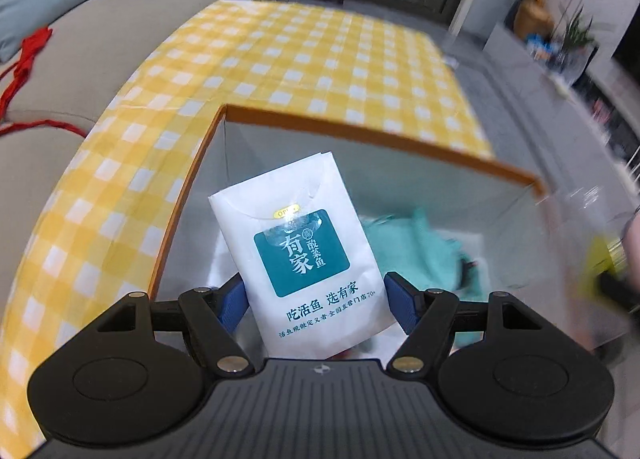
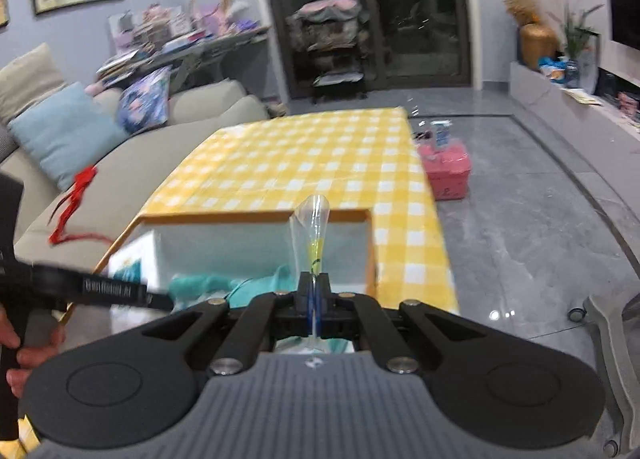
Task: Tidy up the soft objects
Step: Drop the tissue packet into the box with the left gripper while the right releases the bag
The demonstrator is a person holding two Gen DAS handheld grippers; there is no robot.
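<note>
A white tissue pack (image 1: 304, 255) with a teal label stands between the blue pads of my left gripper (image 1: 316, 301), over an orange-rimmed white box (image 1: 360, 135). The jaws stand wide and there is a gap at the right pad; I cannot tell if the left pad touches the pack. A teal cloth (image 1: 424, 247) lies inside the box, seen also in the right wrist view (image 2: 208, 285). My right gripper (image 2: 314, 291) is shut on a clear plastic packet (image 2: 312, 227) with yellow contents, held upright above the box (image 2: 256, 215). The left gripper shows at the left there.
The box sits on a table with a yellow checked cloth (image 2: 304, 163). A beige sofa (image 2: 132, 179) with a blue cushion and a red string stands to the left. A pink bin (image 2: 446, 169) is on the grey floor by the table's right side.
</note>
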